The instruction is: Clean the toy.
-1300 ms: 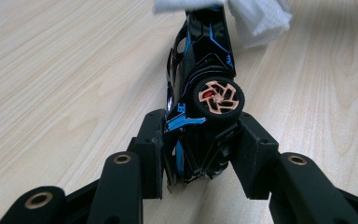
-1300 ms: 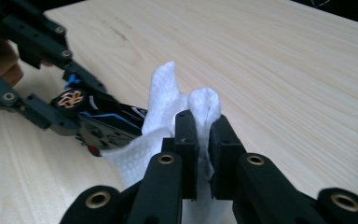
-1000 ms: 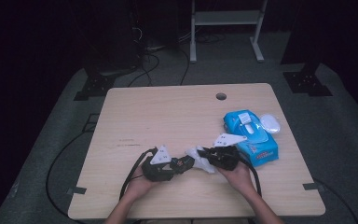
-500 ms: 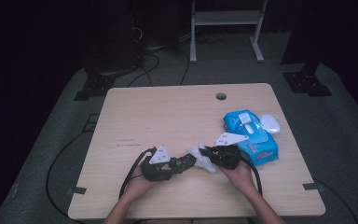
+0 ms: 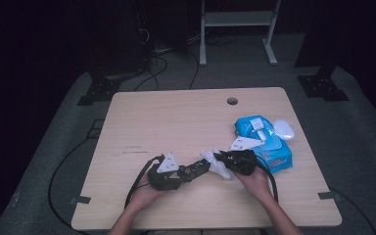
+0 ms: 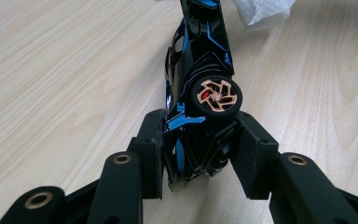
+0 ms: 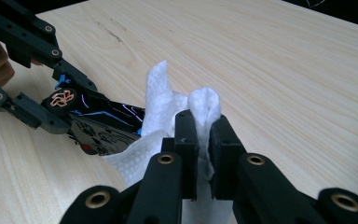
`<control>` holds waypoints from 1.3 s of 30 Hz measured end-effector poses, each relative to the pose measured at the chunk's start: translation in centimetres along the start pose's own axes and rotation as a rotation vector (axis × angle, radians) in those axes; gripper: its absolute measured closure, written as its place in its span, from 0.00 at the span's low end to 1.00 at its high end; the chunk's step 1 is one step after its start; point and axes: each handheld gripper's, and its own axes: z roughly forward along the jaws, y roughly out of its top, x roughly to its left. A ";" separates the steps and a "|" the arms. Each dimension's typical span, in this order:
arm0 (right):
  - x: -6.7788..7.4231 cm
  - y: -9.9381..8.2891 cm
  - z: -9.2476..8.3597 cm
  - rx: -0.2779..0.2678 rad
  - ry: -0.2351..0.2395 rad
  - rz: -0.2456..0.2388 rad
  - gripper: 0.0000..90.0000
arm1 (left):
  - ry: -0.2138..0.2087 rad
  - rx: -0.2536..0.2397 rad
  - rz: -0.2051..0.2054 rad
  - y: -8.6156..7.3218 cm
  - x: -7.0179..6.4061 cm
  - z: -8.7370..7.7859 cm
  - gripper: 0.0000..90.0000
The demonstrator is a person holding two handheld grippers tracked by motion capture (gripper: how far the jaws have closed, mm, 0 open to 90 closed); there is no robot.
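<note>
A black toy car with blue stripes and copper-coloured wheels [image 6: 200,84] lies on its side near the table's front edge. My left gripper [image 6: 198,149] is shut on its rear end, the pads pressing both flanks. In the high view the left gripper [image 5: 196,169] points right, with the toy car [image 5: 198,169] at its tip. My right gripper [image 7: 204,140] is shut on a crumpled white paper tissue [image 7: 168,107], which rests against the car's front [image 7: 102,121]. From above, the right gripper [image 5: 223,159] points left and the tissue [image 5: 213,161] sits between the two tools.
A blue pack of wipes [image 5: 264,139] lies right behind the right hand, with a white oval lid [image 5: 284,129] beside it. The wooden table [image 5: 176,117] has a cable hole [image 5: 232,101] at the back. Cables trail off the front left edge.
</note>
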 end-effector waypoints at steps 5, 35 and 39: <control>-0.4 0.0 -0.4 -0.009 -0.013 0.029 0.92 | -0.003 0.004 0.001 0.0 0.1 0.0 0.65; 0.9 0.5 0.3 0.014 -0.046 -0.062 0.92 | -0.016 0.026 0.029 -0.1 0.4 -0.8 0.66; 0.7 0.5 0.1 0.013 -0.060 -0.055 0.92 | -0.015 0.025 0.026 -0.1 0.4 -0.8 0.66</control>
